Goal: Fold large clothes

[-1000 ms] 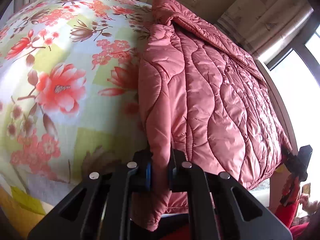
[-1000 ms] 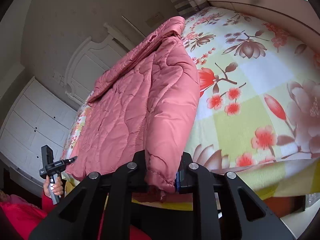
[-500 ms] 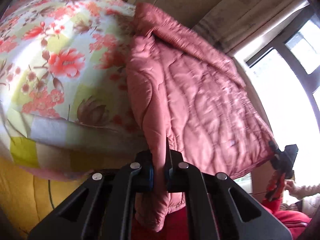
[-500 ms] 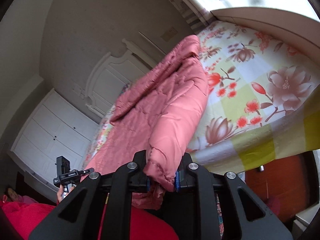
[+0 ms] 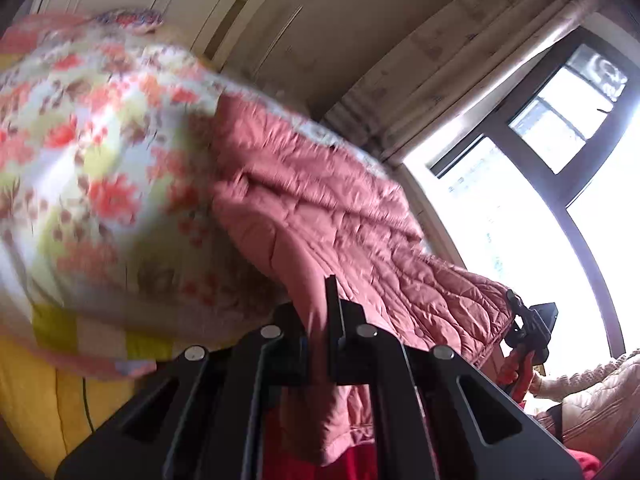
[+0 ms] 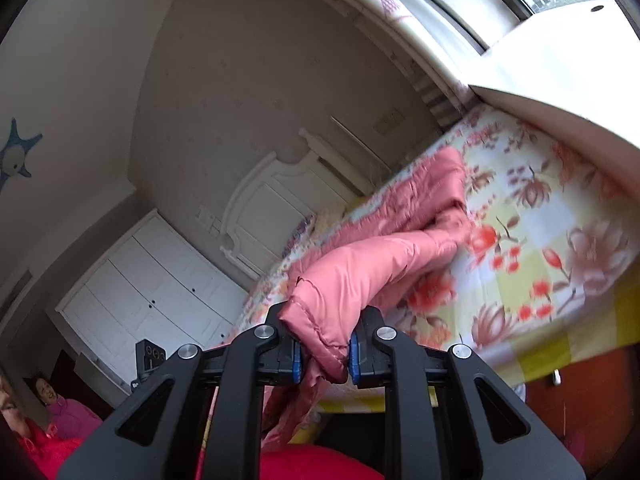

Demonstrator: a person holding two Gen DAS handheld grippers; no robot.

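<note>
We see the left gripper (image 5: 318,344) at 6 o'clock in its own view, its jaws clamped tight on a thin fold at the hem of the pink jacket (image 5: 320,216). From the jaws the quilted jacket runs up toward 12 o'clock across the bed (image 5: 92,168), whose flowered sheet fills the view from 8 to 11 o'clock, blurred. The jacket's near edge is lifted clear of the mattress, and a strip of it hangs below the jaws at 6 o'clock.

At 4 o'clock in that view the jacket's other corner ends at the right gripper (image 5: 530,330), held in a hand (image 5: 524,372) with a pale quilted sleeve (image 5: 592,392) behind it. The window (image 5: 540,184) glares from 2 to 4 o'clock, with a curtain (image 5: 440,80) beside it.

In the right wrist view, the right gripper (image 6: 324,354) sits at 6 o'clock, its blue pads (image 6: 354,356) pinching a bunched, stitched edge of the jacket (image 6: 360,268). The fabric rises from the jaws as a padded roll toward 2 o'clock and lies on the bed (image 6: 552,248) farther out. The left gripper (image 6: 148,362) shows small at 8 o'clock. A white wardrobe (image 6: 152,300) stands at 9 o'clock and a white headboard (image 6: 272,200) near the centre.
</note>
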